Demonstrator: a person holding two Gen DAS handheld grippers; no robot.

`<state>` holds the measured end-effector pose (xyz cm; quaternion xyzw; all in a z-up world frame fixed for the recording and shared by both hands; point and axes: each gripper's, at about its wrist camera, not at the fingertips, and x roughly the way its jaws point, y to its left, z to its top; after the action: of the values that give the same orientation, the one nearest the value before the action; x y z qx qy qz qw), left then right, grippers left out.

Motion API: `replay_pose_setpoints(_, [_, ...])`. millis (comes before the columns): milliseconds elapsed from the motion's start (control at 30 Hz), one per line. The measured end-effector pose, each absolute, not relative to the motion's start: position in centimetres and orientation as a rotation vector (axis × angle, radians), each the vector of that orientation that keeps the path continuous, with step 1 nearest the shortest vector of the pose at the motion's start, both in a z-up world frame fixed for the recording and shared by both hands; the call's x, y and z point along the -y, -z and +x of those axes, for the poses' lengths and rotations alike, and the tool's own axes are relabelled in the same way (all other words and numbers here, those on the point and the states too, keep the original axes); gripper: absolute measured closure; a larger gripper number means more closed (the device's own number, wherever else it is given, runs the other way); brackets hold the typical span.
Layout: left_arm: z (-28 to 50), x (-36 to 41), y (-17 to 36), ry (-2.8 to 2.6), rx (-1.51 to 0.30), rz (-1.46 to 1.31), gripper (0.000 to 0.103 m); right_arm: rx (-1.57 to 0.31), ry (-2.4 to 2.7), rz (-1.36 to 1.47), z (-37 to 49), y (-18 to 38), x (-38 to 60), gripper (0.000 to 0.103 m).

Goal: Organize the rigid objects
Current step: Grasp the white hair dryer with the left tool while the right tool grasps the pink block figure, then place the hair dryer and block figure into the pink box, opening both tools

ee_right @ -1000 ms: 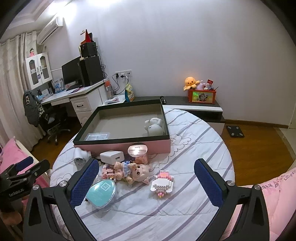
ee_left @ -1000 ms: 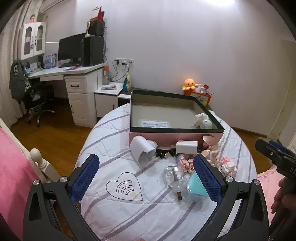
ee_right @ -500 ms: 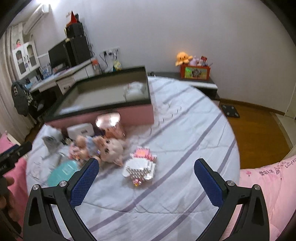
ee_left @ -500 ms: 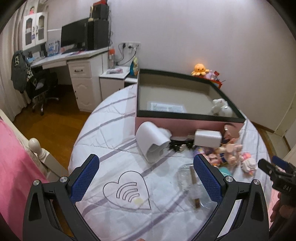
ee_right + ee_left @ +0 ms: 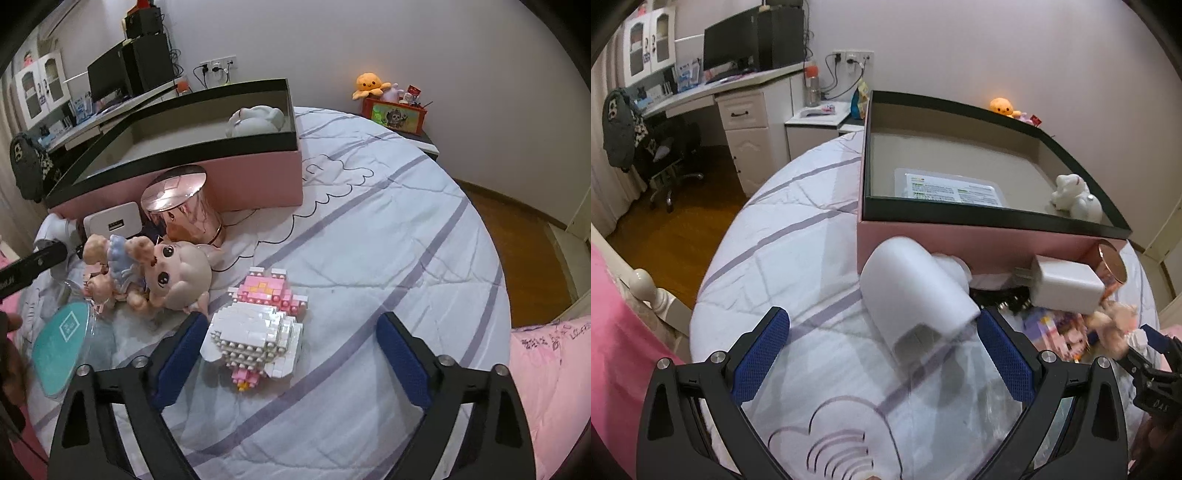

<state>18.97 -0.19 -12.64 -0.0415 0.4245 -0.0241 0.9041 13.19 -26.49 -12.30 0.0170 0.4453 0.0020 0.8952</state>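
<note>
Approach step: left tongs [image 5: 882, 354] released before white plastic hood-shaped object [image 5: 916, 291]; right tongs [image 5: 290, 350] released around pink-white brick figure [image 5: 258, 325], twelve o'clock; next, clench.

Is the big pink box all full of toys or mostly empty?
Mostly empty. The pink box holds only a white figurine in one corner and a printed sheet on its floor; the other toys lie outside on the bed.
</note>
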Motion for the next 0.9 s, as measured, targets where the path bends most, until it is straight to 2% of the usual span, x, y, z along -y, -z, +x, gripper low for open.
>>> replay_pose_setpoints(33, [19.3,0.2,12.7,0.054,-0.881,-0.088,0.001,-0.920,-0.005,0.023,13.3,12.2,26.5,0.028])
replay_pose_setpoints(67, [19.7,0.2,12.8,0.061,-0.885,-0.092,0.004,-0.919,-0.002,0.015,13.3,12.2,26.4,0.035])
replay_pose_setpoints(267, [20.1,0.5,12.8,0.151,-0.888,-0.130,0.041,-0.918,-0.027,-0.004,13.3,11.9,26.4,0.057])
replay_pose_setpoints(633, [17.9,-0.4,10.3,0.163,-0.836,-0.138,0.042,-0.890,-0.068,0.031,12.7,10.3,26.6,0.059])
replay_pose_setpoints(900, [17.1,-1.1,6.2,0.186,-0.753,-0.132,0.042,-0.804,-0.131,0.030,13.8,6.1,25.7,0.059])
